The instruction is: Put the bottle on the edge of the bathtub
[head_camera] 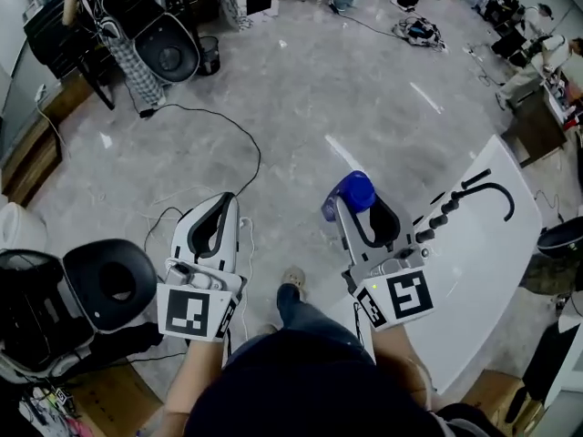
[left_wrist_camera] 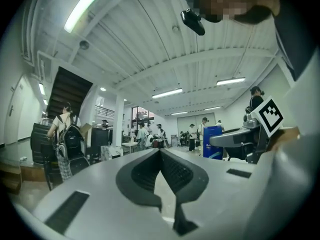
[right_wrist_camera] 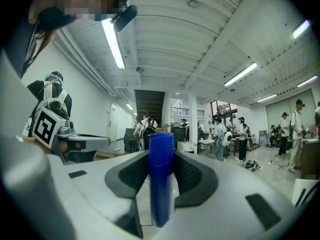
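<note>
A blue bottle [head_camera: 351,192] is held out over the grey floor, with my right gripper [head_camera: 363,204] shut on it. In the right gripper view the bottle [right_wrist_camera: 161,176] stands upright between the dark pads of the right gripper [right_wrist_camera: 161,156]. The white bathtub [head_camera: 483,253] lies to the right of that gripper, and its broad rim runs close beside it. My left gripper [head_camera: 222,204] hovers over the floor on the left with nothing in it. Seen in its own view, the left gripper [left_wrist_camera: 160,154] has its jaws closed tip to tip.
A black curved faucet [head_camera: 489,190] and a row of black knobs [head_camera: 437,219] sit on the tub's rim. A black round seat [head_camera: 114,283] stands at the lower left, and a black cable [head_camera: 228,126] crosses the floor. The person's shoe [head_camera: 293,280] is between the grippers. People stand far off.
</note>
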Available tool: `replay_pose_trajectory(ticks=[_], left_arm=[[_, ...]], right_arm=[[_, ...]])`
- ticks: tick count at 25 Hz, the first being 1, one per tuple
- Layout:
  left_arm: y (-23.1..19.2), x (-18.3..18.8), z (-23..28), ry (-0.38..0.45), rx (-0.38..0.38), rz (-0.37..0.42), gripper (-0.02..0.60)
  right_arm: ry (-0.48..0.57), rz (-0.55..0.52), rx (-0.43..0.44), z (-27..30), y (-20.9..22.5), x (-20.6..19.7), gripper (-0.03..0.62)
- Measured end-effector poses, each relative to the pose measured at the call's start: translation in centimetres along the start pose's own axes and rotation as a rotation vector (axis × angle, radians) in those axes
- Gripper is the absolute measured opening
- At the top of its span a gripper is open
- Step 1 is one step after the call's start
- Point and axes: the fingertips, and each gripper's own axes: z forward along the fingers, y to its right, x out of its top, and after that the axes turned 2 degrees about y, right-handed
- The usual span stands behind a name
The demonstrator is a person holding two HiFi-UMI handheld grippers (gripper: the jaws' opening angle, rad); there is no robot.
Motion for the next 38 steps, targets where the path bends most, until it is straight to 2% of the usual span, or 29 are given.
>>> replay_pose_trajectory(ticks=[4, 8, 17, 23, 28, 33, 38], left_arm=[[2.3, 1.0, 7.0, 0.029, -0.1, 0.004, 0.021], [5.4, 0.8, 12.6, 0.013, -0.192, 0.008, 0.021], [12.6, -0.3, 21.9, -0.032, -0.438, -0.002, 0.021], [19.0, -2.0, 28.6, -0.044, -0.616, -0.041, 0.021], [25.1, -3.6, 35.2, -0.058, -0.85, -0.077, 0.021], [30.9, -5.2, 39.8, -0.071, -1.087, -0.052, 0.02], [36.3, -6.4, 42.1, -0.085, -1.324, -0.056, 0.02]], right_arm=[[0.004, -0.005, -0.057, 1.2, 5.0, 0.5, 0.161], [-0.001, -0.003, -0.14, 0.6, 10.2, 0.3, 0.161], [-0.028, 0.05, -0.415, -4.2, 20.0, -1.1, 0.161], [-0.078, 0.058, -0.629, -8.7, 26.1, -2.6, 0.161], [-0.113, 0.044, -0.842, -10.9, 31.1, -3.8, 0.161], [-0.161, 0.104, -1.016, -12.2, 35.2, -6.5, 0.161], [-0.22, 0.189, -1.182, -13.9, 36.9, -9.4, 0.161]])
